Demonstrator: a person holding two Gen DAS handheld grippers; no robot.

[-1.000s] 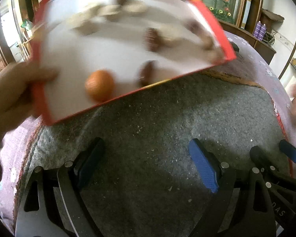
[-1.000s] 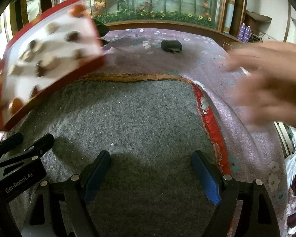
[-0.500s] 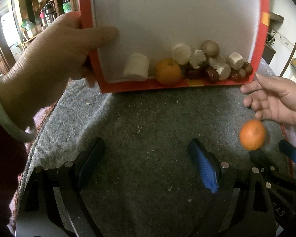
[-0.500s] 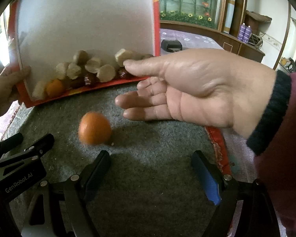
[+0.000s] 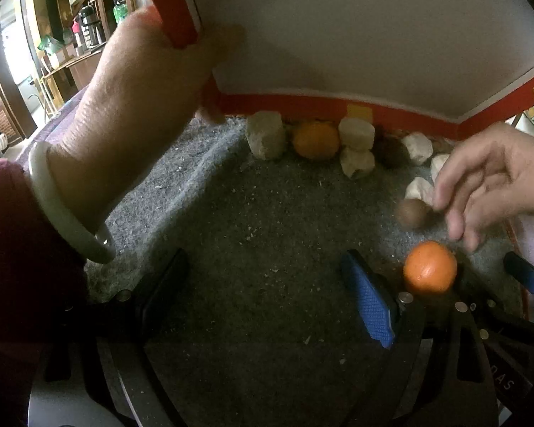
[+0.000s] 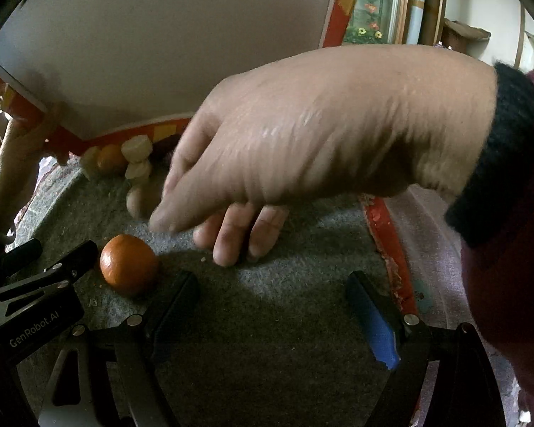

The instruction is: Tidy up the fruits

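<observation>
with both the left gripper (image 5: 267, 288) and right gripper (image 6: 272, 306) spread and empty on the grey mat (image 5: 252, 213), wait until the hand (image 6: 302, 135) clears, then take the loose orange (image 6: 129, 264) near the mat's front edge squarely across its middle.

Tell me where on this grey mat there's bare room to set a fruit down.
The grey mat is bare between the left gripper and the pile, and between the right gripper's fingers. It is crowded along the red tray edge, and at the near orange under the hand.
</observation>
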